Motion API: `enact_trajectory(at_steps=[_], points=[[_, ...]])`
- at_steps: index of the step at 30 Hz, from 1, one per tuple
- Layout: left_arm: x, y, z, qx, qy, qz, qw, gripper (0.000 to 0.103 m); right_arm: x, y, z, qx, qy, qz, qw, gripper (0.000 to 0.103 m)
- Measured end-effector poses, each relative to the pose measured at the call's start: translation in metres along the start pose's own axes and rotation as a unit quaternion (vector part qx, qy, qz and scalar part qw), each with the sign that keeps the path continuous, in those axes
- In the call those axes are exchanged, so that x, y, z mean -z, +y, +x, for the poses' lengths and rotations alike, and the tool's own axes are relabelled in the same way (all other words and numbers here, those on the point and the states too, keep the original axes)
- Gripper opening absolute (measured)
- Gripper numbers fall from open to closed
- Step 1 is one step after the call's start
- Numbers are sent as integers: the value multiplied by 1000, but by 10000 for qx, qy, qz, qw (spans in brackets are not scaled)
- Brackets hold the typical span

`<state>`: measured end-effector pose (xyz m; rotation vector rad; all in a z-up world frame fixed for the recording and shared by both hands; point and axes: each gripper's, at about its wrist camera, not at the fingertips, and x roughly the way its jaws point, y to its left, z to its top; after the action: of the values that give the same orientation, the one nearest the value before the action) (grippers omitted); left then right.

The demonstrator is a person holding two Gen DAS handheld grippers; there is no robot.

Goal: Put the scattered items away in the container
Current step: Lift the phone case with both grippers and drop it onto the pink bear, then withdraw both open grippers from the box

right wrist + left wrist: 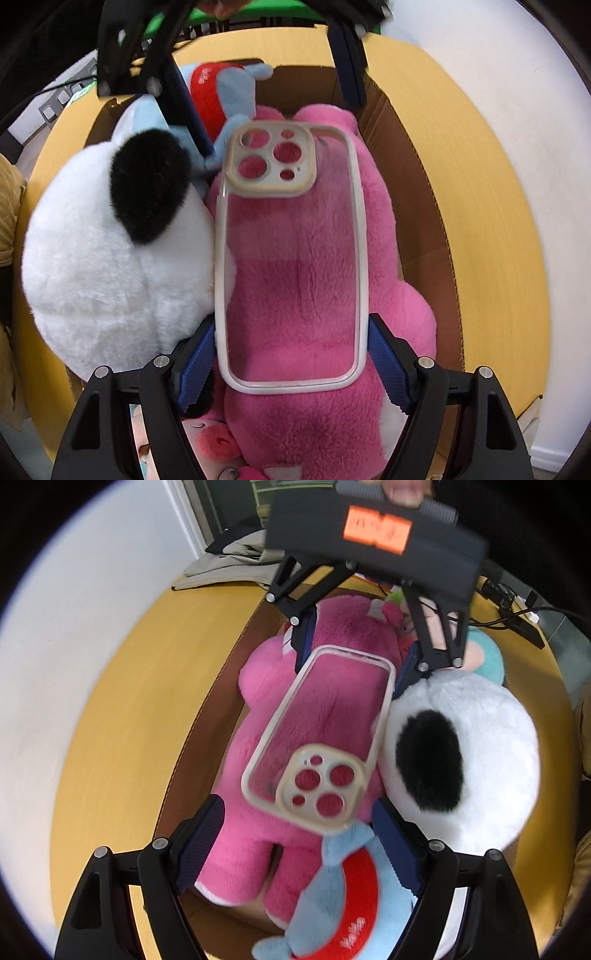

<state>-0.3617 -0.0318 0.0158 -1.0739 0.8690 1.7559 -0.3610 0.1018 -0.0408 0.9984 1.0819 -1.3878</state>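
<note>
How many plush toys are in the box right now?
4 visible: the pink plush lying along the middle of the cardboard box, the white plush beside it, the blue plush at one end, and a teal plush at the other. More may be hidden underneath.

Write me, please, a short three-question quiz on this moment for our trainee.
1. True or false: the right tongs grip the phone case by its plain end.
2. Which toy lies directly under the case? A) pink plush B) yellow duck C) green frog
3. Fill in: the left tongs, at the case's camera end, are ____ (open/shut).

Key: 1 true; 2 A; 3 open.
</note>
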Motion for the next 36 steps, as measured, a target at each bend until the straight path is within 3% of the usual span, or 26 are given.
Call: enact_trajectory(at_steps=[4, 6, 8, 11, 14, 19, 21, 22, 23, 26, 28, 31, 33, 36], points=[[10, 0, -24, -171, -312, -295, 9989, 83, -1, 6, -5, 352, -56, 57, 9993, 86], [20, -7, -39, -409, -487, -467, 9969, 83, 1, 6, -16, 530, -132, 225, 9983, 96], [33, -20, -56, -672, -680, -645, 9933, 83, 7, 0, -38, 630, -281, 493, 9964, 98], [54, -47, -89, -1080, -1079, -998, 9832, 83, 2, 30, -76, 1028, -518, 779, 9903, 102], [82, -82, -133, -1448, -1612, -1475, 9650, 83, 21, 59, -125, 1665, -917, 1109, 9755, 102], [121, -148, -185, -1831, -2440, -2508, 9187, 83, 38, 153, -156, 2642, -1560, 2053, 9294, 102], [132, -176, -199, -1884, -2732, -2969, 8954, 83, 38, 206, -165, 3041, -1806, 2461, 9024, 102], [138, -192, -205, -1898, -2939, -3217, 8799, 84, 35, 236, -170, 3179, -1987, 2693, 8871, 102], [141, -207, -208, -1908, -3109, -3424, 8659, 86, 34, 260, -174, 3235, -2166, 2905, 8741, 102], [141, -251, -204, -2210, -3167, -3885, 8367, 86, 31, 302, -171, 3109, -2607, 3678, 8367, 103], [138, -285, -196, -2412, -3149, -4051, 8237, 86, 32, 328, -163, 3097, -2752, 4220, 8064, 103], [134, -331, -177, -2599, -2981, -4304, 8114, 86, 40, 358, -154, 3204, -2659, 4733, 7763, 103], [132, -355, -162, -2597, -2864, -4385, 8113, 86, 45, 373, -147, 3228, -2607, 4930, 7647, 103], [129, -377, -137, -2578, -2732, -4524, 8088, 86, 51, 390, -135, 3262, -2505, 5026, 7604, 103]])
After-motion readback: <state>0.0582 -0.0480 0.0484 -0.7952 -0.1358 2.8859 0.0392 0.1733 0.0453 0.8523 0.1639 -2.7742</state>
